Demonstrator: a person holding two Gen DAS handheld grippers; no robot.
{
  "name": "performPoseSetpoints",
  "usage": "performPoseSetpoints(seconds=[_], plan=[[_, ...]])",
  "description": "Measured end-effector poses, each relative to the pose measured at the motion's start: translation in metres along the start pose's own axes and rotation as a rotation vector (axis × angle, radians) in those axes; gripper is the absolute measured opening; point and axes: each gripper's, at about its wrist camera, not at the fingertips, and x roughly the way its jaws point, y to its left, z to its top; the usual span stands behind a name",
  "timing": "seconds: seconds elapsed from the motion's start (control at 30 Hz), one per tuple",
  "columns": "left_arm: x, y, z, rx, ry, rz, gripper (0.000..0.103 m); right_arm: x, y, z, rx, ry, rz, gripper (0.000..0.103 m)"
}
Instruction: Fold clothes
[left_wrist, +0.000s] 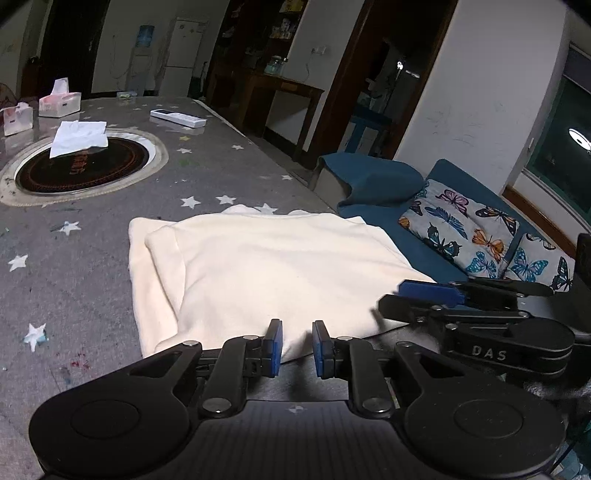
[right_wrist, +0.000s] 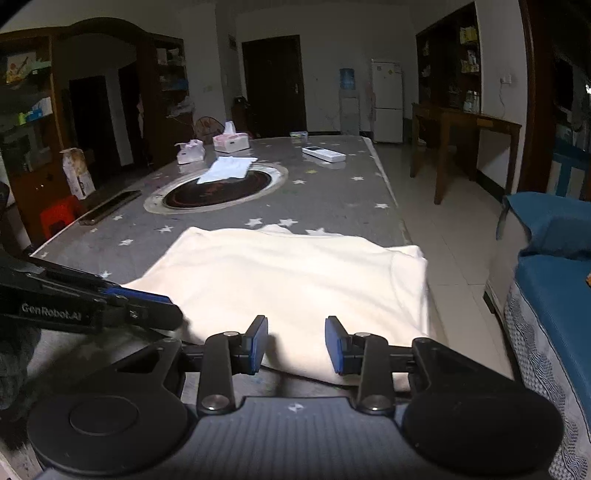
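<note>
A cream garment (left_wrist: 266, 273) is seen lying partly folded on the grey star-patterned table (left_wrist: 207, 162), its sleeves turned in over the body; it is spread at the near end of the table, by the edge that faces the blue sofa (left_wrist: 436, 243).

The left gripper (left_wrist: 297, 349) is held at the garment's near hem, at 6 o'clock in its own view. Its blue pads (left_wrist: 275, 347) are parted by a narrow gap, and no cloth is seen pinched between them. The right gripper (right_wrist: 297, 345) is held at the same hem, its jaws set moderately wide, with nothing clasped — the cloth is seen lying beneath and beyond the pads (right_wrist: 258, 341).

In the left wrist view the right gripper is seen at 3 o'clock, side-on, just beside the garment's corner. In the right wrist view the left gripper is seen at 9 o'clock.

Farther up the table, towards 11 o'clock, a round dark inset (right_wrist: 218, 190) is seen with a white cloth (right_wrist: 229, 168) on it; tissue boxes (right_wrist: 231, 140) and a white remote (right_wrist: 323, 153) are set beyond.
</note>
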Motion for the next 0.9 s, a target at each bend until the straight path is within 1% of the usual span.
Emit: performPoseSetpoints(seconds=[0.13,0.27,0.33,0.4,0.47,0.53,0.63,0.7,0.73,0.77,0.8,0.83,0.9], plan=[[0.003,0.001,0.0,-0.011,0.01,0.005,0.019,0.01,0.007,-0.004,-0.018,0.023,-0.001,0.038],[-0.002,0.002,0.001,-0.036,0.009,0.006,0.021,0.003,0.008,-0.002,-0.006,0.015,0.002,0.048],[-0.008,0.001,0.0,-0.046,-0.003,0.006,0.034,0.0,0.009,-0.002,0.001,0.014,-0.001,0.054],[-0.014,-0.002,0.0,-0.042,-0.019,0.01,0.042,-0.002,0.011,-0.004,0.007,0.016,-0.007,0.057],[-0.019,-0.004,-0.002,-0.042,-0.026,0.016,0.045,-0.004,0.011,-0.005,0.016,0.015,-0.008,0.063],[-0.024,-0.004,-0.004,-0.046,-0.03,0.023,0.051,-0.008,0.014,-0.007,0.02,0.008,-0.012,0.068],[-0.03,-0.004,-0.007,-0.052,-0.036,0.034,0.055,-0.013,0.018,-0.008,0.019,0.001,-0.019,0.08],[-0.033,-0.005,-0.01,-0.056,-0.039,0.038,0.057,-0.017,0.02,-0.01,0.018,-0.006,-0.024,0.082],[-0.035,-0.005,-0.012,-0.058,-0.04,0.041,0.06,-0.019,0.021,-0.01,0.019,-0.008,-0.027,0.084],[-0.037,-0.005,-0.013,-0.059,-0.041,0.044,0.062,-0.021,0.021,-0.011,0.02,-0.009,-0.032,0.088],[-0.039,-0.005,-0.014,-0.059,-0.043,0.045,0.066,-0.023,0.022,-0.011,0.022,-0.011,-0.037,0.09],[-0.041,-0.006,-0.016,-0.058,-0.045,0.045,0.068,-0.025,0.023,-0.012,0.023,-0.012,-0.042,0.093],[-0.045,-0.006,-0.019,-0.057,-0.049,0.047,0.07,-0.028,0.024,-0.013,0.026,-0.015,-0.052,0.094]])
